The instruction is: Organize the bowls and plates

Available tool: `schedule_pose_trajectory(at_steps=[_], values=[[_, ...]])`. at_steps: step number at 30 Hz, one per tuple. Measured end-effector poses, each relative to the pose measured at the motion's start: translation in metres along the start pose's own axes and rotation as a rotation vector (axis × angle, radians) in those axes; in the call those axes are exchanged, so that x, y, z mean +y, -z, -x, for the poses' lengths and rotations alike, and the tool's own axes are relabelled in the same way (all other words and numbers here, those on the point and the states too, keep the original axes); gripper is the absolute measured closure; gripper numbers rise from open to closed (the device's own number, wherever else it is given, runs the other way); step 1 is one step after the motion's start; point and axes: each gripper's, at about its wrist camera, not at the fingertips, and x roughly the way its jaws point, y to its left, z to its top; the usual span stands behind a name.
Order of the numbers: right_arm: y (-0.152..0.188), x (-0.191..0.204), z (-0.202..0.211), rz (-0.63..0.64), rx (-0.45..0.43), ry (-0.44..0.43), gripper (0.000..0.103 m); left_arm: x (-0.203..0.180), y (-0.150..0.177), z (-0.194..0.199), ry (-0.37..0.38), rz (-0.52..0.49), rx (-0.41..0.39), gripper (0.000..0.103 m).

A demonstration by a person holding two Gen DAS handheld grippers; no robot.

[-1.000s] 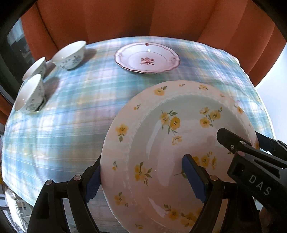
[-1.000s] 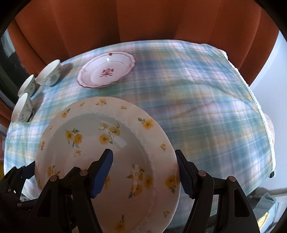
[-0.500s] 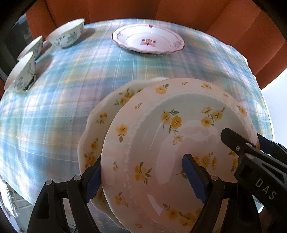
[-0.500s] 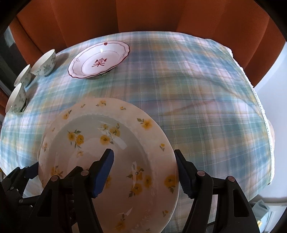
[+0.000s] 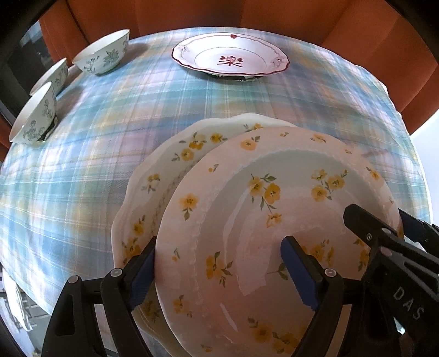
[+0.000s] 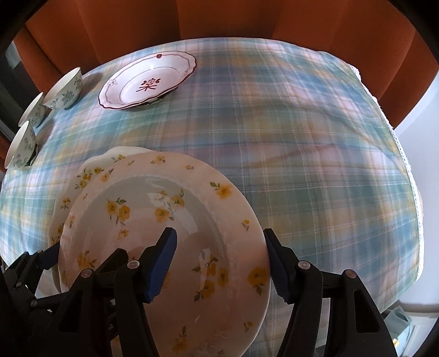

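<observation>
A round plate with yellow flowers (image 5: 274,219) (image 6: 153,228) is held over a second, scalloped yellow-flower plate (image 5: 153,186) (image 6: 82,175) that lies on the plaid tablecloth. My left gripper (image 5: 219,269) is shut on the held plate's left rim. My right gripper (image 6: 219,261) is shut on its right rim and shows in the left wrist view (image 5: 389,241). A white plate with red trim (image 5: 230,59) (image 6: 148,79) sits at the far side. Three floral bowls (image 5: 101,53) (image 6: 64,90) stand at the far left.
The plaid tablecloth (image 5: 82,164) (image 6: 301,151) covers a round table with orange curtains (image 6: 219,19) behind it. The table edge drops off on the right (image 6: 411,192) and at the near left (image 5: 16,274).
Both grippers have carried the round flower plate over the scalloped plate, which came into view beneath it. The grip on the plate is unchanged.
</observation>
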Motion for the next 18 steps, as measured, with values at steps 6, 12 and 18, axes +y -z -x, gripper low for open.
schedule_pose_trajectory(at_steps=[6, 12, 18], values=[[0.0, 0.001, -0.005, -0.004, 0.003, -0.025, 0.036, -0.005, -0.003, -0.002, -0.07, -0.017, -0.047, 0.009], [0.003, -0.004, 0.005, -0.026, -0.025, -0.07, 0.036, -0.002, 0.002, 0.004, -0.102, -0.025, -0.034, 0.011], [0.004, -0.018, 0.012, -0.085, -0.036, -0.082, 0.062, 0.002, 0.004, 0.026, -0.099, -0.022, -0.075, 0.011]])
